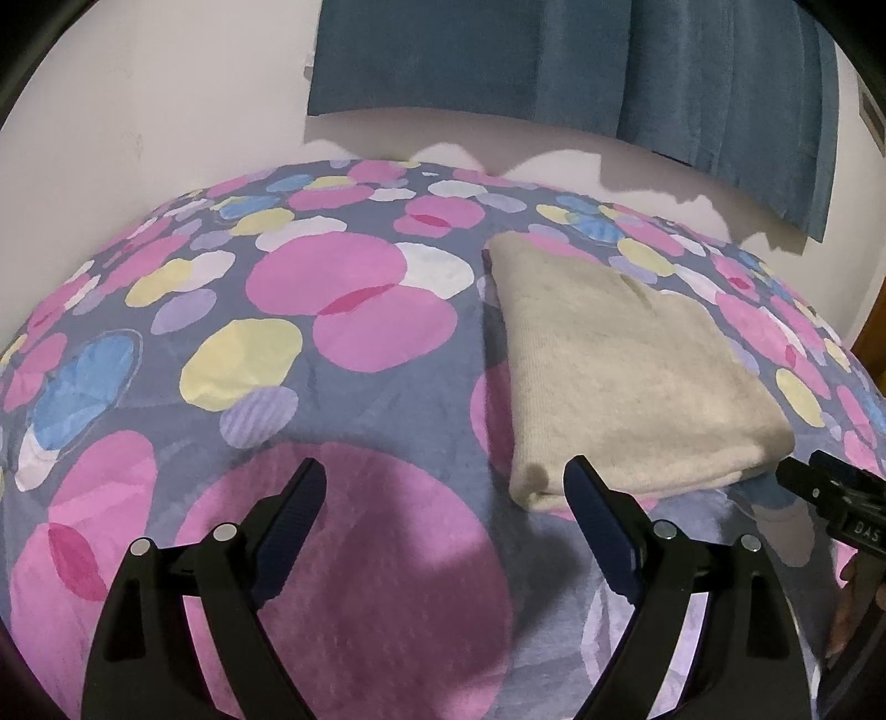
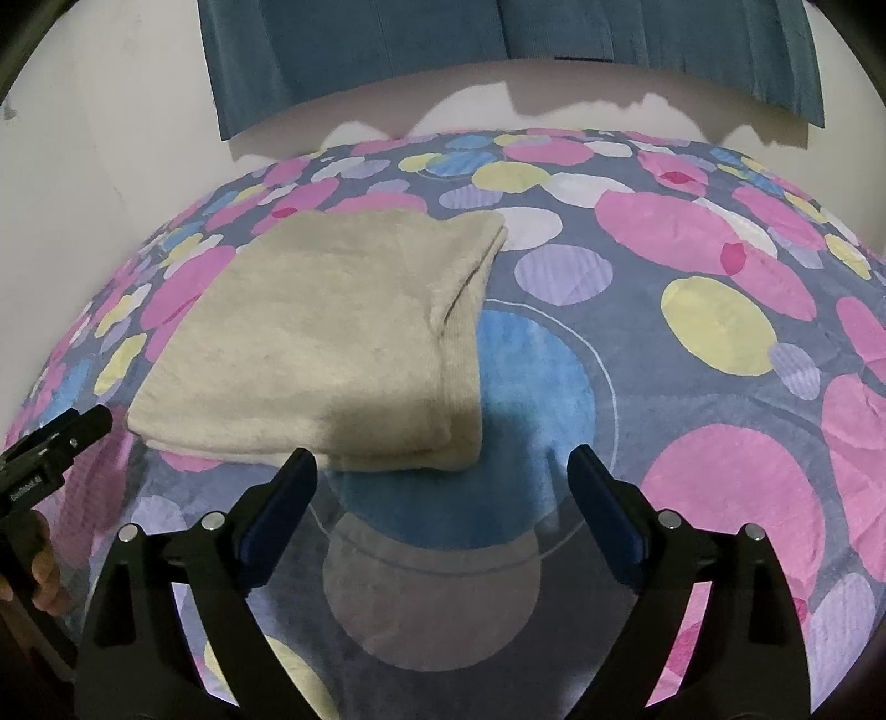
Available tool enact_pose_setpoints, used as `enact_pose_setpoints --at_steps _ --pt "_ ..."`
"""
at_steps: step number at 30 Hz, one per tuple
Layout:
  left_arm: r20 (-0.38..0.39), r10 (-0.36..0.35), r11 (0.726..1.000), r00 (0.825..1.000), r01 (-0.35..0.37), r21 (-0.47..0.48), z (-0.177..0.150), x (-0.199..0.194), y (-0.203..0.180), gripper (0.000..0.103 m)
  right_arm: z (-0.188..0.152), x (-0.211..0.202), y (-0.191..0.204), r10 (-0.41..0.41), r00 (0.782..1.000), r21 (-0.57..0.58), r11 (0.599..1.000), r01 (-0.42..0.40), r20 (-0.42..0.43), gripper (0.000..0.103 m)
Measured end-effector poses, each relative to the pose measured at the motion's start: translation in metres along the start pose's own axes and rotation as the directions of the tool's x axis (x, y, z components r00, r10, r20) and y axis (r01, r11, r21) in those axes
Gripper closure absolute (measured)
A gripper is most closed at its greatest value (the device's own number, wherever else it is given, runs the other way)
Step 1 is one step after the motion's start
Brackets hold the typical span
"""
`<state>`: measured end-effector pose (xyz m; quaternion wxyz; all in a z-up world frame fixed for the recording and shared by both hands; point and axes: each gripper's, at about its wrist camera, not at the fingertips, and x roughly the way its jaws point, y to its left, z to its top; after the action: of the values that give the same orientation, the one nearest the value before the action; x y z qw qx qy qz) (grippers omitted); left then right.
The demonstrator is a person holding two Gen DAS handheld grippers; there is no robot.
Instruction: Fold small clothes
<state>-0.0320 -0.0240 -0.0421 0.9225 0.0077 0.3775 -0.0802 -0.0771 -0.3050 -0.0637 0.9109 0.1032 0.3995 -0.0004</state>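
A bed is covered by a grey-blue bedspread (image 1: 343,410) printed with pink, yellow, blue, white and lilac circles. Behind it a pale wall (image 1: 138,99) is seen, and a teal curtain (image 2: 498,33) is hung above.

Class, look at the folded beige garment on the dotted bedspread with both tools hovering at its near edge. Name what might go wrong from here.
1. The beige garment has loose stacked layers along its right edge; a grip there may catch only the top layer and undo the fold.
2. The left tool and right tool are both open and close together, so they might collide.
3. The soft bedspread might get pinched along with the garment.
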Motion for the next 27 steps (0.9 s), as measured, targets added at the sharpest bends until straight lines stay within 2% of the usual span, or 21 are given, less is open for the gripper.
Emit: enact_pose_setpoints --at_steps 13,20,27 --pt "0.021 0.048 0.999 0.999 -0.048 0.002 0.0008 -0.0036 -0.0021 0.016 -0.0004 0.0021 0.0031 -0.006 1.000 -0.024 1.000 0.006 -0.001 0.010" --pt "-0.014 0.037 0.999 0.999 -0.038 -0.015 0.0022 0.0012 0.0012 0.016 -0.0001 0.0022 0.0062 -0.003 1.000 -0.038 0.999 0.003 0.001 0.010" --pt "0.008 0.099 0.995 0.995 -0.099 0.024 0.0024 0.0002 -0.0059 0.016 0.0001 0.0024 0.0067 0.000 1.000 -0.042 0.999 0.000 0.000 0.010"
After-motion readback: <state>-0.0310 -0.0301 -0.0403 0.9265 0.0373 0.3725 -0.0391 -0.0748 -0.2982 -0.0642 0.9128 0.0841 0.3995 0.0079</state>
